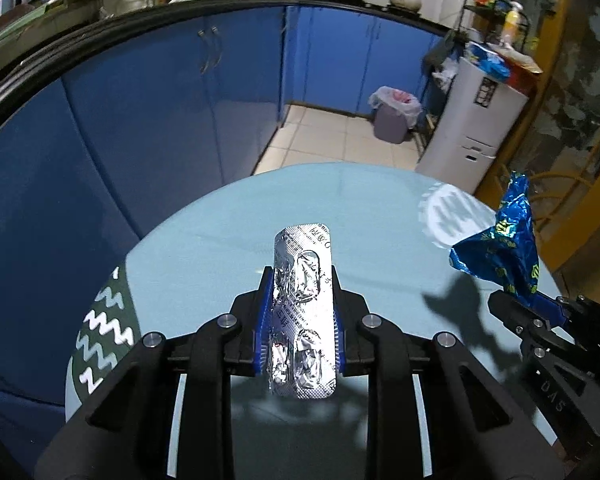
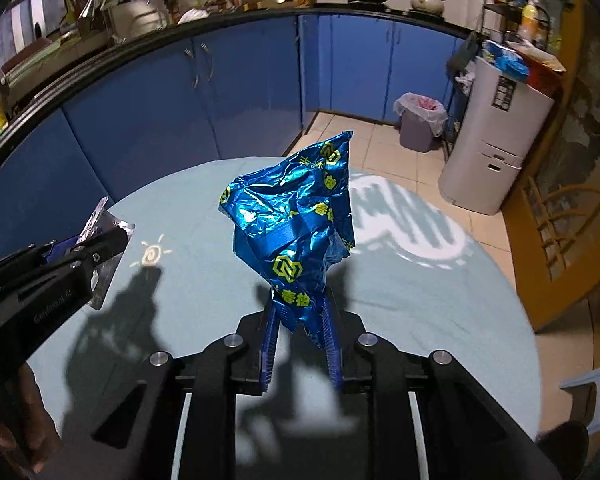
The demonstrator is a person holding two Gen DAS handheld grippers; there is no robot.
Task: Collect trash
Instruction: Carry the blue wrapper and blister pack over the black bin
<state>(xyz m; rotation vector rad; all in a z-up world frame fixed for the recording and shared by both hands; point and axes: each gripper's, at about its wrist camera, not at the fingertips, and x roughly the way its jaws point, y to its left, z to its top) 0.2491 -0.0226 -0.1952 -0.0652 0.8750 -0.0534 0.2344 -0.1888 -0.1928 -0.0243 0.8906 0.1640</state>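
Observation:
My left gripper (image 1: 300, 280) is shut on a silver foil pill blister pack (image 1: 304, 312), which stands up between the blue pads above the light blue round table (image 1: 228, 240). My right gripper (image 2: 300, 304) is shut on a crumpled blue foil wrapper (image 2: 292, 216) with yellow-green logos, also lifted off the table. In the left wrist view the wrapper (image 1: 500, 248) and right gripper (image 1: 528, 308) show at the right edge. The right wrist view has the left gripper (image 2: 100, 240) with the blister pack (image 2: 108, 268) at the left edge.
A grey bin with a white liner (image 1: 394, 114) stands on the tiled floor beyond the table, next to a white cabinet (image 1: 472, 120). Blue kitchen cupboards (image 1: 160, 100) curve behind the table. A person's hand (image 2: 24, 412) holds the left gripper. A plastic stool (image 2: 592, 384) is at the right.

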